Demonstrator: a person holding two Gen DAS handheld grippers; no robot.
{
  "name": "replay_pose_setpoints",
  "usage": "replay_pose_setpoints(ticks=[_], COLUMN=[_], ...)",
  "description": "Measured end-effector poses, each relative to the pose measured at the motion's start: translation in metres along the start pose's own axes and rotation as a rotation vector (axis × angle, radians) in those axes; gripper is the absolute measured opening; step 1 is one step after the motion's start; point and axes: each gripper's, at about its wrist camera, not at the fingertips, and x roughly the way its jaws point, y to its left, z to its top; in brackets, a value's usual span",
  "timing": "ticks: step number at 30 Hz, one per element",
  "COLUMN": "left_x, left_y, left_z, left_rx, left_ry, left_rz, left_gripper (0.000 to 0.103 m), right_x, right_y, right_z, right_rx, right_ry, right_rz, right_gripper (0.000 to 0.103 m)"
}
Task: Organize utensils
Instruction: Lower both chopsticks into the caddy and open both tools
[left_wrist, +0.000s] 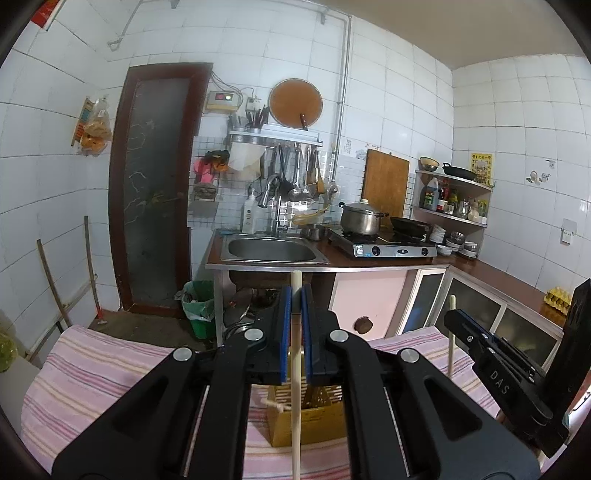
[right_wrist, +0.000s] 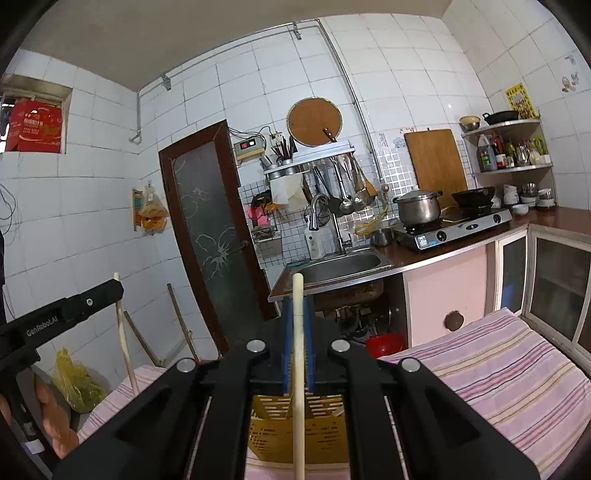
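Writing: "GenRobot.AI" on the left hand-held gripper (right_wrist: 110, 291) side; "DAS" on the right hand-held gripper (left_wrist: 452, 317).
Grip: each clenched on a round pale wooden stick (left_wrist: 295, 369), upright.
Basket (right_wrist: 273, 428): yellow slotted plastic, near, on striped pink cloth (right_wrist: 498, 365).

Chopstick (left_wrist: 295, 406) lower ends cut off

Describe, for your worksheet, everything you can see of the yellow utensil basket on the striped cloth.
The yellow utensil basket is a boxy holder, apparently plastic, its upper walls slotted and its lower part perforated with small holes. It stands upright on the pink striped cloth, open at the top, just below both claws. Pale sticks, seemingly chopsticks, and a yellowish utensil stand inside, leaning on the walls. The black frames hide its sides, and the wooden stick in the right claw crosses its front.
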Motion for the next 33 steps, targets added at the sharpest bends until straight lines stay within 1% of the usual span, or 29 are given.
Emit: replay_pose_setpoints(ticks=[3,6,9,12,15,17,18,19,21,23,26,28,29,31,33], left_x=[0.01,0.018,0.021,0.025,0.041,0.06,0.067,0.077,0.097,0.116,0.126,0.118,0.116,0.115,0.112], left_y=[0.001,-0.001,-0.003,-0.009,-0.013,-0.012,-0.011,-0.01,-0.007,-0.002,0.004,0.007,0.008,0.008,0.008], left_z=[0.007,0.018,0.032,0.044,0.047,0.041,0.038,0.032,0.014,-0.008,-0.024,-0.022,-0.021,-0.015,-0.011], left_rx=[-0.014,-0.018,-0.023,-0.011,0.0,-0.004,-0.007,-0.009,-0.01,-0.011,-0.004,-0.011,-0.018,-0.02,-0.02], left_ry=[-0.001,-0.011,-0.04,-0.086,-0.124,-0.132,-0.13,-0.128,-0.117,-0.089,-0.06,-0.094,-0.091,-0.054,-0.026], left_rz=[-0.009,-0.018,-0.029,-0.021,-0.001,0.008,0.008,0.009,0.043,0.053,0.077,0.085,0.087,0.077,0.08], left_gripper=[0.004,0.004,0.004,0.004,0.004,0.004,0.004,0.004,0.004,0.004,0.004,0.004,0.004,0.006,0.012], right_x=[0.008,0.013,0.013,0.016,0.033,0.045,0.051,0.055,0.067,0.076,0.091,0.096,0.099,0.104,0.106], right_y=[-0.003,0.002,0.006,0.014,0.022,0.026,0.026,0.026,0.022,0.019,0.015,0.013,0.012,0.009,0.005], right_z=[0.003,0.017,0.04,0.059,0.059,0.051,0.044,0.04,0.025,0.014,-0.003,-0.009,-0.013,-0.017,-0.016], right_rx=[-0.005,-0.024,-0.017,-0.035,-0.075,-0.119,-0.136,-0.143,-0.143,-0.153,-0.172,-0.182,-0.19,-0.197,-0.195], right_ry=[0.0,-0.016,-0.082,-0.178,-0.235,-0.278,-0.288,-0.287,-0.271,-0.256,-0.195,-0.165,-0.144,-0.087,-0.03], right_rz=[-0.03,-0.049,-0.047,-0.066,-0.094,-0.135,-0.141,-0.146,-0.15,-0.146,-0.153,-0.163,-0.171,-0.172,-0.188], right_gripper=[0.006,0.006,0.006,0.006,0.006,0.006,0.006,0.006,0.006,0.006,0.006,0.006,0.006,0.006,0.007])
